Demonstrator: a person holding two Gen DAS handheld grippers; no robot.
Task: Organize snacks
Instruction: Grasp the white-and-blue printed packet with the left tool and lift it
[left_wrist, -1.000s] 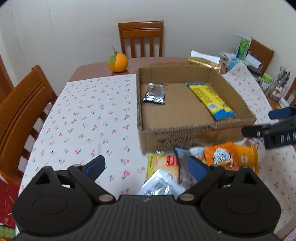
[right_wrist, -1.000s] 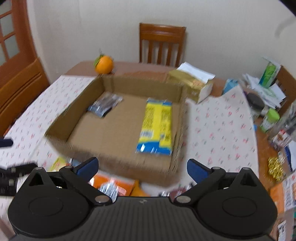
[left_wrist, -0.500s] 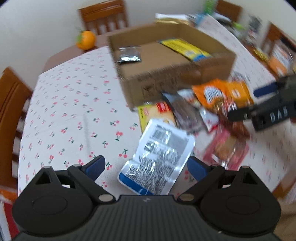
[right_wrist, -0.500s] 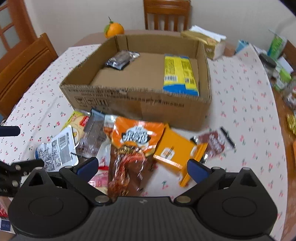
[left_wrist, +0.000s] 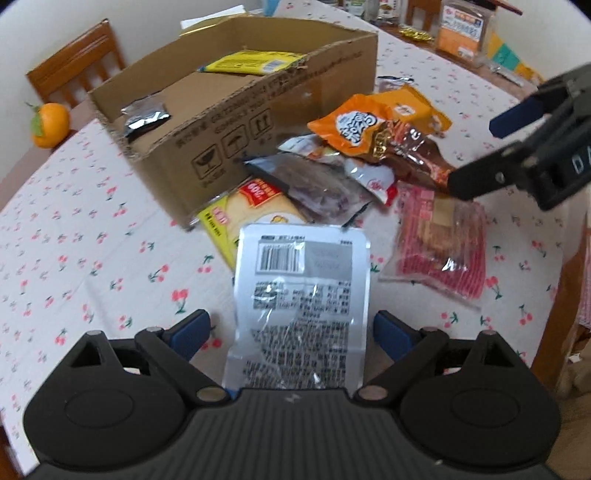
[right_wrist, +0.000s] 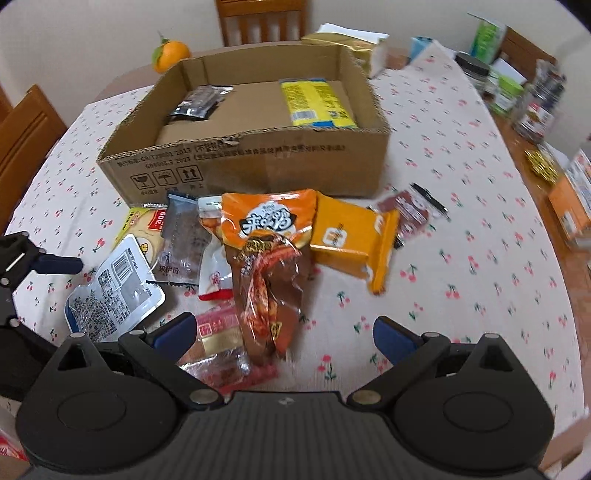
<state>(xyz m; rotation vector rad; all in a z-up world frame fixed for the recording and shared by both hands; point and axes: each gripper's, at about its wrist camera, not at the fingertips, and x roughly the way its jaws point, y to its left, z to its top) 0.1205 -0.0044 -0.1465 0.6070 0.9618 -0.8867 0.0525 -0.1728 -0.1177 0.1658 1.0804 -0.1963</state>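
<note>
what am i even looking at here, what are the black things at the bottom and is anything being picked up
The black shapes are two hand-held grippers with blue-padded fingers; a person carries one in each hand, and each has a camera looking along its fingers. One picture comes from the left gripper, the other from the right gripper. On the cherry-print tablecloth stands a cardboard box already holding a yellow packet and a dark packet. A pile of snacks lies in front of it. The left gripper's jaws, which have just closed slightly, stand open around a silver pouch; the right stands open over a brown and orange bag. Nothing is held yet.
</note>
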